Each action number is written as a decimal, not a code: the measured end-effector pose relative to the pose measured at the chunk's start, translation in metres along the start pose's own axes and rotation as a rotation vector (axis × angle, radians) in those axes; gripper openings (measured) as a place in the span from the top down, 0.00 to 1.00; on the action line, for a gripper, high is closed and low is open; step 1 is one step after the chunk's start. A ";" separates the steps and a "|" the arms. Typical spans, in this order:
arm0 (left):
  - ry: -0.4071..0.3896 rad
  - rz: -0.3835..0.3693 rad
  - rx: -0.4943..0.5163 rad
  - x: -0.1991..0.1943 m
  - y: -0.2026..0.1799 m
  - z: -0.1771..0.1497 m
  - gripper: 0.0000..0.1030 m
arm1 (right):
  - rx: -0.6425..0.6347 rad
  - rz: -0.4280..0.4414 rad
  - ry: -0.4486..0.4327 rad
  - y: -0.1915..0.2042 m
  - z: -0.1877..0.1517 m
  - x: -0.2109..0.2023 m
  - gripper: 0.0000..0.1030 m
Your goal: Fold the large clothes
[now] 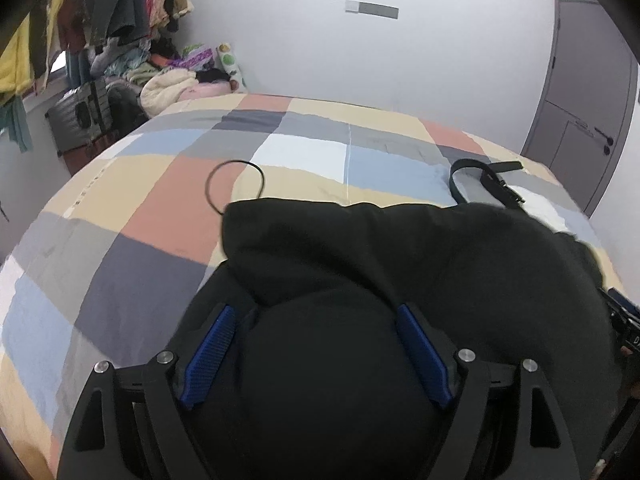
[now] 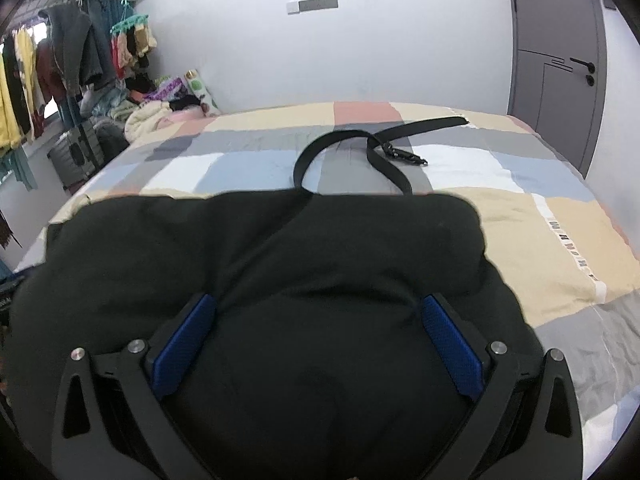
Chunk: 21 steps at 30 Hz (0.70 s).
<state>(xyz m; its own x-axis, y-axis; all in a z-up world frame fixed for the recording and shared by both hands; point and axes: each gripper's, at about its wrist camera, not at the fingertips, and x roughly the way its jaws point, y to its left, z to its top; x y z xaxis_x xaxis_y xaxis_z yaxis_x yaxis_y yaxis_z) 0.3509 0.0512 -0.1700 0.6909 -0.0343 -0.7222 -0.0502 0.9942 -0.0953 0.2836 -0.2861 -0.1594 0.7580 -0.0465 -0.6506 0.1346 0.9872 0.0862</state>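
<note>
A large black garment point(image 1: 400, 264) lies bunched on the checked bedspread point(image 1: 120, 200). It fills the lower half of the left wrist view and drapes over my left gripper point(image 1: 316, 320). The blue pads point(image 1: 212, 352) stand wide apart with cloth bulging between them. In the right wrist view the same black garment point(image 2: 260, 248) covers my right gripper point(image 2: 320, 312). Its blue pads point(image 2: 452, 344) are also spread wide with cloth between them. The fingertips of both grippers are hidden under the fabric.
A black belt point(image 2: 360, 144) lies looped on the bed beyond the garment; it also shows in the left wrist view point(image 1: 488, 180). A thin black cord loop point(image 1: 232, 184) lies on the bedspread. Hanging clothes point(image 2: 60, 64) and a pile of laundry point(image 1: 168, 80) stand at the left. A grey door point(image 2: 560, 60) is at the right.
</note>
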 end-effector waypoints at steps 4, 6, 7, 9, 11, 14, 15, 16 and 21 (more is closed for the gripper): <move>-0.071 -0.009 -0.046 -0.060 0.008 0.012 0.19 | 0.029 0.011 -0.033 0.003 0.009 -0.031 0.00; -0.117 0.007 -0.048 -0.100 0.007 0.022 0.18 | 0.020 0.009 -0.056 0.010 0.017 -0.051 0.00; -0.139 0.009 -0.047 -0.117 0.006 0.024 0.18 | 0.019 0.018 -0.075 0.014 0.021 -0.067 0.00; -0.200 -0.001 -0.042 -0.163 0.001 0.027 0.14 | 0.025 0.042 -0.097 0.021 0.028 -0.092 0.00; -0.255 -0.003 -0.019 -0.203 -0.005 0.027 0.10 | 0.025 0.065 -0.127 0.031 0.039 -0.128 0.00; -0.329 0.037 0.032 -0.260 -0.017 0.020 0.08 | -0.013 0.087 -0.200 0.048 0.050 -0.182 0.00; -0.343 0.041 0.038 -0.274 -0.019 0.018 0.07 | -0.023 0.091 -0.219 0.052 0.053 -0.198 0.00; -0.354 0.039 0.039 -0.290 -0.021 0.015 0.06 | -0.033 0.097 -0.242 0.057 0.056 -0.217 0.00; -0.396 -0.029 0.042 -0.356 -0.023 -0.010 0.06 | -0.066 0.126 -0.356 0.078 0.056 -0.297 0.00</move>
<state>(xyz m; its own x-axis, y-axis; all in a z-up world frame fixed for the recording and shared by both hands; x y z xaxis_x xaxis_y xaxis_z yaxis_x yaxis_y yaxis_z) 0.0994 0.0393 0.0826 0.9167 -0.0290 -0.3984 -0.0023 0.9970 -0.0779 0.1050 -0.2041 0.0826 0.9417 0.0373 -0.3344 -0.0065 0.9957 0.0927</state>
